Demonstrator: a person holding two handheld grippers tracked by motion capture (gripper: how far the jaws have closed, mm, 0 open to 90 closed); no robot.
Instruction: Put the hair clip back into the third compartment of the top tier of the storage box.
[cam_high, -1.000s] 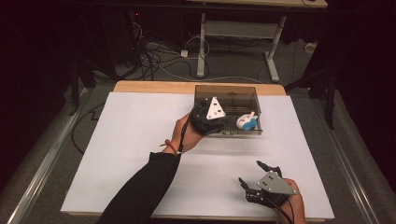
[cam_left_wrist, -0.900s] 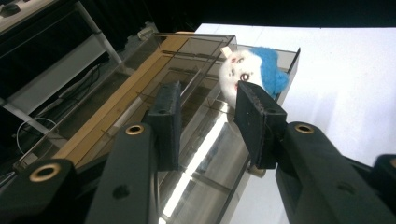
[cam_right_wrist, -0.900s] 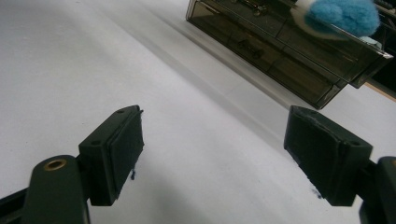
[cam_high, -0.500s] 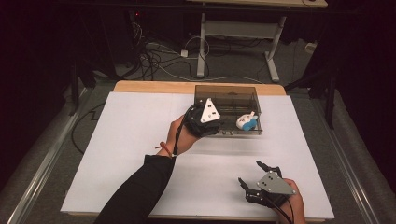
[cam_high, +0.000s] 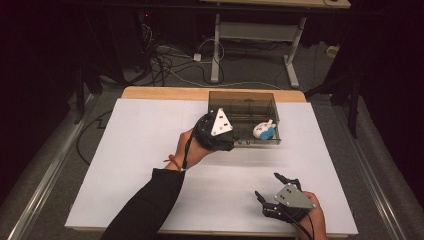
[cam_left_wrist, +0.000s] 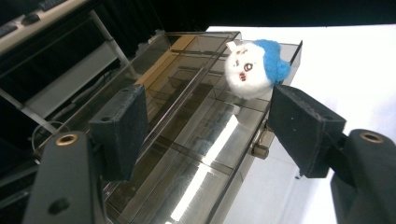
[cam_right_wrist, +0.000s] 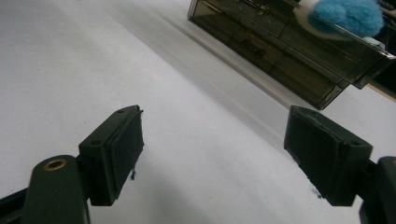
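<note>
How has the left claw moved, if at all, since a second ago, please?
Yes: the left claw has drawn slightly back toward the person from the smoky box, its jaws opening empty.

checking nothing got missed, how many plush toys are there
1. The white and blue plush toy lies at the right end of the smoky clear box, beyond the open left hand-held gripper. The tinted walls could hide others.

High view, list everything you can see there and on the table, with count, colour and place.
plush toy: one, white and blue, in the box's right end
box: one, smoky clear plastic, far middle of the table
table: one, white top with a wooden far edge
desk frame: one, pale grey, on the floor beyond
cables: several, dark and white, floor beyond
left gripper: one, black, open, jaws just opening, at the box
right gripper: one, black, open, near right edge
</note>
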